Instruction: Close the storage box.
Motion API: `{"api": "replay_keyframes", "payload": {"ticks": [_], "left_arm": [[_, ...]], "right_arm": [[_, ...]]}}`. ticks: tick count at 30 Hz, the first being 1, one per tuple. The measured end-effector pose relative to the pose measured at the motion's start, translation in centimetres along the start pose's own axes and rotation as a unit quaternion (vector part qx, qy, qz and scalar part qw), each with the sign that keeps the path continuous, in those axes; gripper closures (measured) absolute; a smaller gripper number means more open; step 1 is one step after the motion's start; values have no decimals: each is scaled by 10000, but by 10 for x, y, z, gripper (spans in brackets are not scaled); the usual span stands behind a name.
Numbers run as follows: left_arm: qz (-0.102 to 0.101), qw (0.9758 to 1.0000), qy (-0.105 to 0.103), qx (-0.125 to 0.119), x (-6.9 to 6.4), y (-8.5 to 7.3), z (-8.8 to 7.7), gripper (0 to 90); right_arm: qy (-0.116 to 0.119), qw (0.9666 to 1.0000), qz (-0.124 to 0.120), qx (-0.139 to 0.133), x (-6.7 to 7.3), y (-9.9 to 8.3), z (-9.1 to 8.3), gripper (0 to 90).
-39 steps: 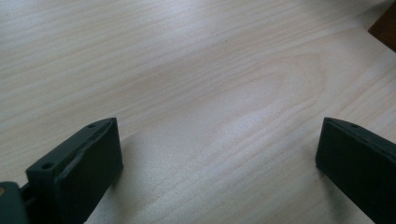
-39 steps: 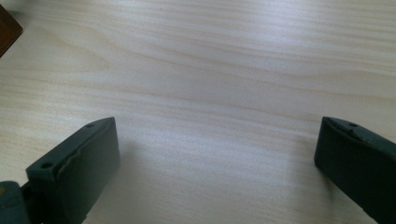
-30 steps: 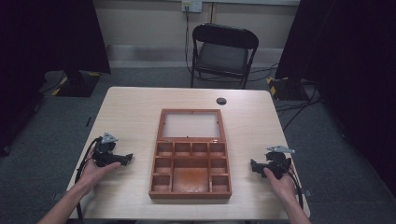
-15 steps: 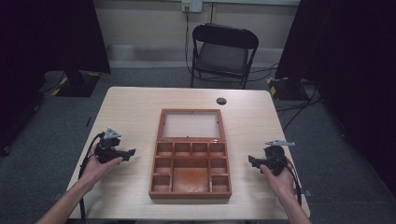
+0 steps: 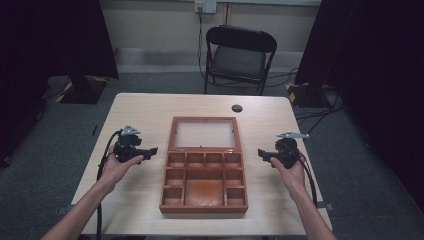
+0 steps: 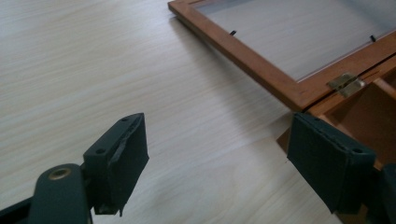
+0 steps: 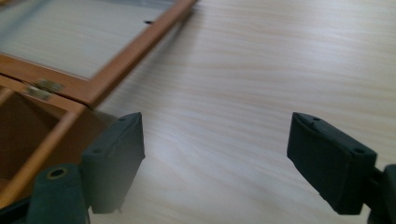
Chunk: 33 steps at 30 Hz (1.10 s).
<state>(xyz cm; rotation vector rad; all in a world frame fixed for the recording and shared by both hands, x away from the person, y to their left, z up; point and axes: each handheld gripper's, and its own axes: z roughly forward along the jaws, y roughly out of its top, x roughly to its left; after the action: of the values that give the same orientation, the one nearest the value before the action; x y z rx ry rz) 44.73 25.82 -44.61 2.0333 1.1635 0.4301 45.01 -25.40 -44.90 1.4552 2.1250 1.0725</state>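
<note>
Pale wood-grain laminate covers the table (image 5: pixel 150 107) you are working at, with grey carpet and dark curtains around it. At its middle lies the wooden box (image 5: pixel 204 183), reddish-brown and rectangular, opened flat: the tray part nearest you is split by thin wooden walls into small square cells around one larger cell, and its lid (image 5: pixel 204 133), a wooden frame around a clear, slightly frosted pane, lies back flat on the table beyond it. Small brass hinges (image 6: pixel 346 83) join the two halves.

Your left gripper (image 5: pixel 148 152) is held just off the box's left edge, near the hinge line, apart from the wood. In the left gripper view its two black, blocky jaws with flat rubbery pads stand spread with only bare tabletop between them, having just been closing a little; the right-hand pad sits in front of the box corner without gripping it.

Your right gripper (image 5: pixel 262 153) mirrors it beside the box's right edge, also apart from the box. Its jaws too are spread on nothing after narrowing slightly.

Farther out, a small round black disc (image 5: pixel 237 108) lies near the far edge, and a black folding chair (image 5: pixel 238 52) with a metal frame stands behind the table.
</note>
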Motion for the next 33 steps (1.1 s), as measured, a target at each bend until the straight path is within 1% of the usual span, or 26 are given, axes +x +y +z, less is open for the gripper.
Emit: {"api": "replay_keyframes", "payload": {"ticks": [1, 2, 3, 4, 5, 7, 8, 9, 10, 11, 13, 15, 16, 17, 18, 19, 21, 22, 23, 26, 28, 29, 30, 31, 32, 33], "left_arm": [[-9, 10000, -68, 65, -1, 4, 3, 200], [22, 9999, -85, 104, -2, 6, 5, 200], [-28, 10000, -72, 35, -3, 11, 7, 200], [-30, 9999, -102, 22, -3, 15, 9, 200], [9, 9999, -151, 3, -3, 20, 11, 199], [24, 9999, -151, -52, -5, 31, 16, 190], [-26, 9998, -167, -85, -5, 36, 17, 183], [-145, 9990, -362, -212, -6, 44, 22, 174], [-145, 9990, -362, -212, -6, 44, 22, 167], [-163, 9987, -410, -259, -6, 48, 25, 167], [-146, 9985, -444, -272, -5, 51, 34, 174], [-319, 9979, -509, -229, -4, 50, 44, 175], [-357, 9978, -534, -145, -3, 45, 52, 177], [-357, 9978, -534, -145, -3, 45, 52, 186], [-368, 9977, -557, -98, -3, 43, 56, 186], [-401, 9976, -569, 4, -4, 41, 58, 194], [-414, 9976, -543, 66, -4, 40, 61, 192], [-480, 9969, -628, 59, -4, 39, 62, 192], [-535, 9964, -648, 123, -4, 37, 64, 195], [-550, 9956, -724, 219, -4, 37, 66, 213], [-730, 9942, -764, 187, -4, 35, 67, 225], [-730, 9942, -764, 187, -4, 35, 67, 225], [-780, 9934, -814, 227, -3, 35, 68, 225], [-798, 9926, -857, 321, -4, 34, 69, 224], [-817, 9926, -835, 343, -5, 34, 70, 224], [-820, 9923, -856, 352, -5, 34, 70, 225]], "right_arm": [[0, 10000, 0, 0, 0, 0, 0, 184], [156, 9999, 24, 41, 1, 4, 2, 187], [171, 9998, -8, 85, 1, 8, 3, 184], [141, 9998, -58, 140, 3, 13, 5, 185], [213, 9996, -69, 162, 3, 18, 8, 185], [276, 9995, 27, 145, 4, 29, 12, 181], [313, 9994, 26, 144, 5, 35, 14, 180], [288, 9992, 39, 270, 8, 47, 21, 172], [288, 9992, 39, 270, 8, 47, 21, 172], [347, 9991, 57, 238, 10, 51, 24, 172], [562, 9982, 90, 185, 14, 55, 35, 173], [651, 9976, 84, 215, 18, 57, 47, 173], [704, 9968, 54, 379, 21, 57, 57, 174], [704, 9968, 54, 379, 21, 57, 57, 174], [738, 9963, 104, 428, 23, 56, 62, 174], [783, 9948, 165, 636, 26, 56, 70, 177], [840, 9941, 133, 673, 28, 55, 73, 178], [864, 9937, 115, 710, 29, 55, 76, 178], [864, 9935, 127, 725, 31, 55, 80, 178], [922, 9924, 149, 796, 33, 54, 83, 178], [1022, 9901, 249, 929, 34, 52, 86, 178], [1022, 9901, 249, 929, 34, 52, 86, 178], [1079, 9890, 292, 969, 33, 50, 87, 173], [1132, 9875, 520, 966, 31, 48, 88, 151], [1132, 9875, 520, 966, 31, 48, 88, 151], [1159, 9869, 615, 944, 30, 46, 89, 141]]}}
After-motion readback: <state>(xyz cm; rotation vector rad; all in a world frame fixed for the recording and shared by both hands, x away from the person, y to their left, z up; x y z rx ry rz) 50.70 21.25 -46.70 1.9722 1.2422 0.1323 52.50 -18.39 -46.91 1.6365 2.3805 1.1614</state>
